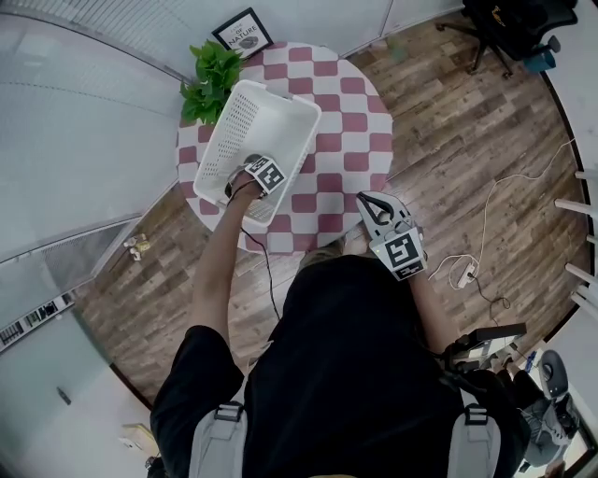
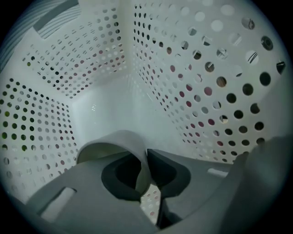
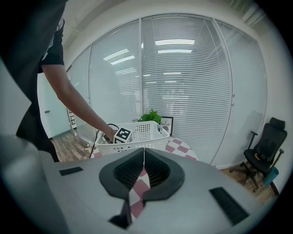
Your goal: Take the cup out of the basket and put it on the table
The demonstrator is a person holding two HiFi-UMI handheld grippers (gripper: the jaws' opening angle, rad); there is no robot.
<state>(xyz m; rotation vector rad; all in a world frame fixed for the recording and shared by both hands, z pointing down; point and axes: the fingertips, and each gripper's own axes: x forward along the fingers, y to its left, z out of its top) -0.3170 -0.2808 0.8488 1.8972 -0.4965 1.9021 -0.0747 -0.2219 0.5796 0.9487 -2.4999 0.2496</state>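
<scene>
The white perforated basket (image 1: 280,112) stands on the round checkered table (image 1: 348,112). My left gripper (image 1: 252,168) reaches straight down into it, its tips hidden below the marker cube. In the left gripper view the white cup (image 2: 114,142) lies at the basket's bottom corner, and my left gripper (image 2: 145,160) is shut on the cup's thin wall near the rim. My right gripper (image 1: 374,207) hovers over the table's near edge, away from the basket. In its own view the right gripper (image 3: 143,153) is shut with nothing in it, facing the basket (image 3: 142,137).
A green plant (image 1: 210,79) and a framed picture (image 1: 243,33) stand at the table's far edge behind the basket. The basket walls (image 2: 206,91) close in around the left gripper. An office chair (image 1: 509,28) and a cable (image 1: 486,243) are on the wooden floor at the right.
</scene>
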